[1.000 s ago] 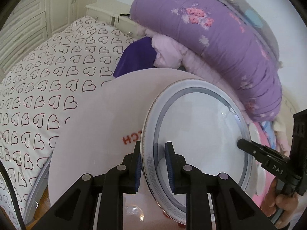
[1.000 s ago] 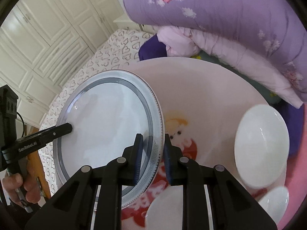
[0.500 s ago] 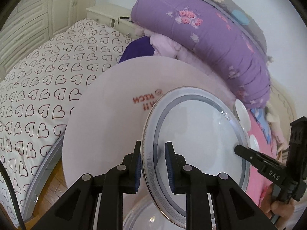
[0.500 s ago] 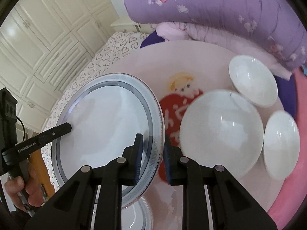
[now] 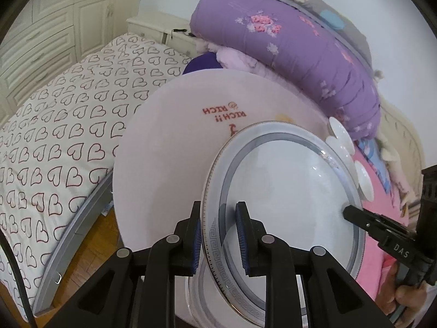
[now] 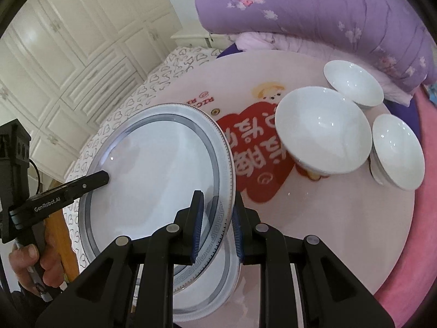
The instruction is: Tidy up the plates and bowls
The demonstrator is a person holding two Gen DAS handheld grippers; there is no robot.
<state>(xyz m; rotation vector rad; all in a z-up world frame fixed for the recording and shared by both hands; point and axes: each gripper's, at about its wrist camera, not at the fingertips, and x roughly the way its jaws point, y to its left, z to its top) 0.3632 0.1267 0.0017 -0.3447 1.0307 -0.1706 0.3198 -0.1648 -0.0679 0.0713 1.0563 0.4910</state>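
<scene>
Both grippers hold one white plate with a grey-blue patterned rim [image 5: 289, 202], also in the right wrist view [image 6: 155, 180]. My left gripper [image 5: 218, 235] is shut on its near edge; my right gripper [image 6: 215, 224] is shut on the opposite edge. The plate hangs just above a second similar plate [image 6: 218, 295] on the round pink table [image 6: 341, 232]. Three white bowls stand at the table's far right: a large one [image 6: 322, 128], a small one behind it [image 6: 352, 82], and another to its right [image 6: 396, 150].
A bed with a heart-print sheet [image 5: 60, 125] lies left of the table. Folded purple quilts [image 5: 286, 43] are piled behind it. White wardrobes [image 6: 68, 54] stand at the far left. A pink cover [image 6: 420, 268] borders the table's right side.
Both grippers have lowered the plate and drawn it back toward the table's near edge. The second plate beneath and the three bowls have come into view.
</scene>
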